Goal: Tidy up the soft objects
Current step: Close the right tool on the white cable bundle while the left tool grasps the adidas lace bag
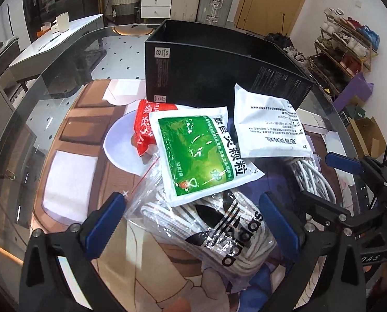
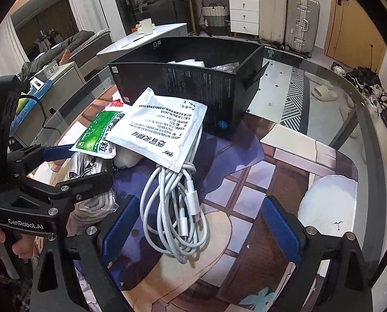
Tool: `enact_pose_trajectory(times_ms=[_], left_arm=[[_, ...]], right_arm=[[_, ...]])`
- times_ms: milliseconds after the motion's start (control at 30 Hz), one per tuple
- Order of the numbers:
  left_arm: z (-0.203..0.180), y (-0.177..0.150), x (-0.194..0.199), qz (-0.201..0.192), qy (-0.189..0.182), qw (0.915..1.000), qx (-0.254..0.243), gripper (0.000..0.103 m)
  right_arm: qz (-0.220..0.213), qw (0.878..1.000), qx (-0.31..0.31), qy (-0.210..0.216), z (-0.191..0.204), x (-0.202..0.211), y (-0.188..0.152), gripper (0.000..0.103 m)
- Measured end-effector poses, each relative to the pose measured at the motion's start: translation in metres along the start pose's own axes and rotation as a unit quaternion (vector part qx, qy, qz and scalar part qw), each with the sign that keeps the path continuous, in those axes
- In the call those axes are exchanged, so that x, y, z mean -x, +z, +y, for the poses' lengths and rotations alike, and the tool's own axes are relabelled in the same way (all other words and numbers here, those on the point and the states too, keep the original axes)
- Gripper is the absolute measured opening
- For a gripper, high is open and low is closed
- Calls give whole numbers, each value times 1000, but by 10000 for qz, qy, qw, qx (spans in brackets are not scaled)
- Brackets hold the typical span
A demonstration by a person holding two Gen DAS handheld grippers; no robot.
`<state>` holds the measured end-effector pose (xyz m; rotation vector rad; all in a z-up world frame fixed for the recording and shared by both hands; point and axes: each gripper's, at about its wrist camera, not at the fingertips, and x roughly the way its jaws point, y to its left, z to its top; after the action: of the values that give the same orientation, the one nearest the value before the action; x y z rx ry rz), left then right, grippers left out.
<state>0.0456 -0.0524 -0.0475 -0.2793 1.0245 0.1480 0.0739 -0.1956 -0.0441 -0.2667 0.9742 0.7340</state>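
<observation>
Left gripper (image 1: 193,215) jaws spread over clear bag of white cord (image 1: 219,226), right gripper (image 2: 201,223) jaws spread around white cable coil (image 2: 175,208), green sachet (image 1: 201,153) and white sachet (image 2: 159,130) stacked on tabletop (image 2: 284,156) before black box (image 2: 193,78)

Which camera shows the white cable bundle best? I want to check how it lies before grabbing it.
The right wrist view: the white cable bundle lies nearly whole between the open right gripper fingers, its top under the white packet. The left wrist view shows only some loops.

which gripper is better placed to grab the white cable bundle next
Right. The right gripper stands open with the white cable bundle between its fingers; the left gripper is over the bagged rope.
</observation>
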Motion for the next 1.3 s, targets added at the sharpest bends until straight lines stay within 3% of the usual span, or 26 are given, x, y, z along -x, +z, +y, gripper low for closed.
enact_pose_trajectory(times_ms=[133, 433, 567, 800, 1000, 1300], left_arm=[[6, -4, 2, -19, 55, 10000, -53, 103], [11, -14, 7, -35, 41, 9996, -291, 103], [13, -20, 9, -38, 80, 9989, -452, 103], [21, -22, 13, 178, 48, 9988, -464, 103], [26, -25, 17, 186, 38, 9990, -415, 101], [31, -27, 24, 197, 101, 9985, -506, 85]], right_arm=[[17, 10000, -3, 5, 3, -6, 2, 83], [6, 10000, 68, -68, 11, -12, 8, 70], [34, 9997, 225, -109, 20, -12, 8, 51], [33, 9988, 450, -174, 33, -14, 7, 37], [38, 9985, 522, -186, 39, -15, 5, 34], [86, 9992, 379, 98, 37, -9, -2, 34]])
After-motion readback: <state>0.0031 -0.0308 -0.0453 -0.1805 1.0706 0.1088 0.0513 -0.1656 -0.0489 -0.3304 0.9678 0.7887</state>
